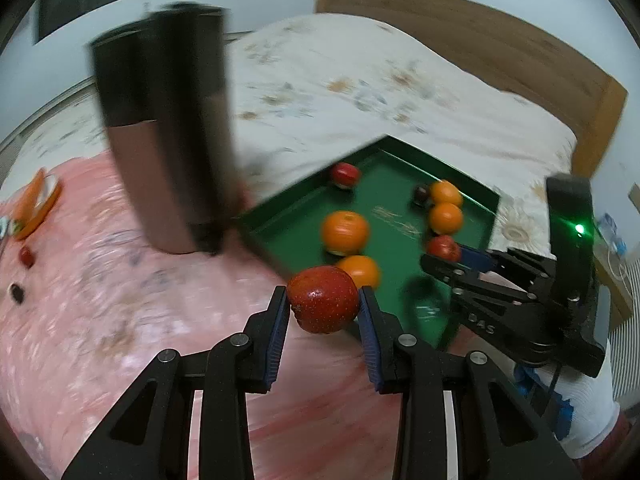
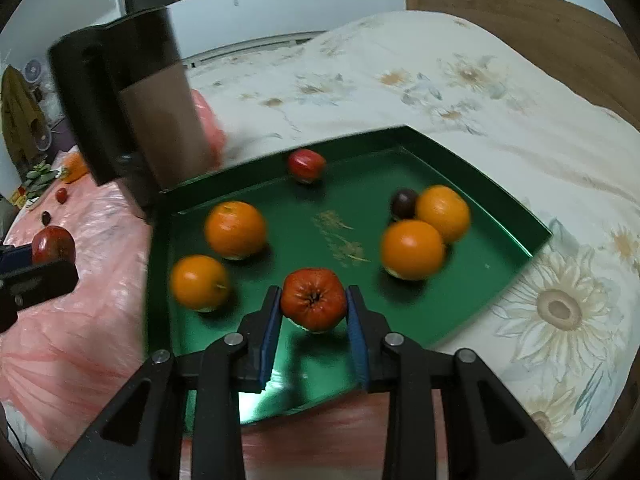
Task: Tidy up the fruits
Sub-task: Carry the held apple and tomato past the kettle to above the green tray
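My left gripper [image 1: 323, 300] is shut on a red apple-like fruit [image 1: 323, 300] above the pink sheet, just short of the green tray's [image 1: 400, 200] near corner. Over the tray's near side, my right gripper [image 2: 313, 300] is shut on a second red fruit [image 2: 313, 299], stem hollow facing the camera. In the tray [image 2: 480, 272] lie several oranges [image 2: 235, 230], one small red fruit [image 2: 306, 165] at the far wall and a dark round fruit [image 2: 403, 203]. The left wrist view shows the right gripper [image 1: 440, 252] from the side, over the tray's right part.
A tall dark box [image 1: 168, 120] stands on the pink plastic sheet [image 1: 100, 300] just left of the tray. A small red fruit [image 1: 27, 257], a dark one [image 1: 17, 292] and an orange dish [image 1: 38, 208] lie far left. A floral bedcover [image 2: 440, 80] and wooden headboard [image 1: 500, 40] lie behind.
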`<state>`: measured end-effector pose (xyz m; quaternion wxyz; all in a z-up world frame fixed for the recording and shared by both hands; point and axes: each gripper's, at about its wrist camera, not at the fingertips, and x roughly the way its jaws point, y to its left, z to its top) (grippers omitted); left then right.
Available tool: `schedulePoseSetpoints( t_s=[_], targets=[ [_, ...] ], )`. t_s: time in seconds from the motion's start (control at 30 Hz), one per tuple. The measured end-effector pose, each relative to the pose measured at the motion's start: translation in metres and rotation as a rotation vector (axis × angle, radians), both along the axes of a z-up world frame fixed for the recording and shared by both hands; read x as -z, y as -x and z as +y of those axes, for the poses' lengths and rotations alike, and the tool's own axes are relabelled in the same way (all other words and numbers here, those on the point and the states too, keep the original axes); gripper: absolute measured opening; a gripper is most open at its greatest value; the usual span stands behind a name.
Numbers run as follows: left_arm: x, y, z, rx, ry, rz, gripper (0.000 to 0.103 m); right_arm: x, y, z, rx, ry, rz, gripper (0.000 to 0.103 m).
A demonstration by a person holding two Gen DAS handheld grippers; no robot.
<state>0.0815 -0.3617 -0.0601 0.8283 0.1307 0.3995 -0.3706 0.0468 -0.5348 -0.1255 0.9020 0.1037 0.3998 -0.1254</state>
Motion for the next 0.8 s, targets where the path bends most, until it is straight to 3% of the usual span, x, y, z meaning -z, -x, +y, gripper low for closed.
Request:
schedulePoseSetpoints(
  t_s=[0.33, 0.8],
  targets=[
    [0.031, 0.013, -0.054, 0.077, -0.076, 0.012, 0.03, 0.007, -0.003, -0.014, 0.003, 0.052, 0.023, 0.028],
    [0.045, 0.02, -0.061, 0.101, -0.141, -0.047, 0.03, 0.009, -0.006, -0.012, 0.007, 0.081, 0.055, 0.03]
  ],
)
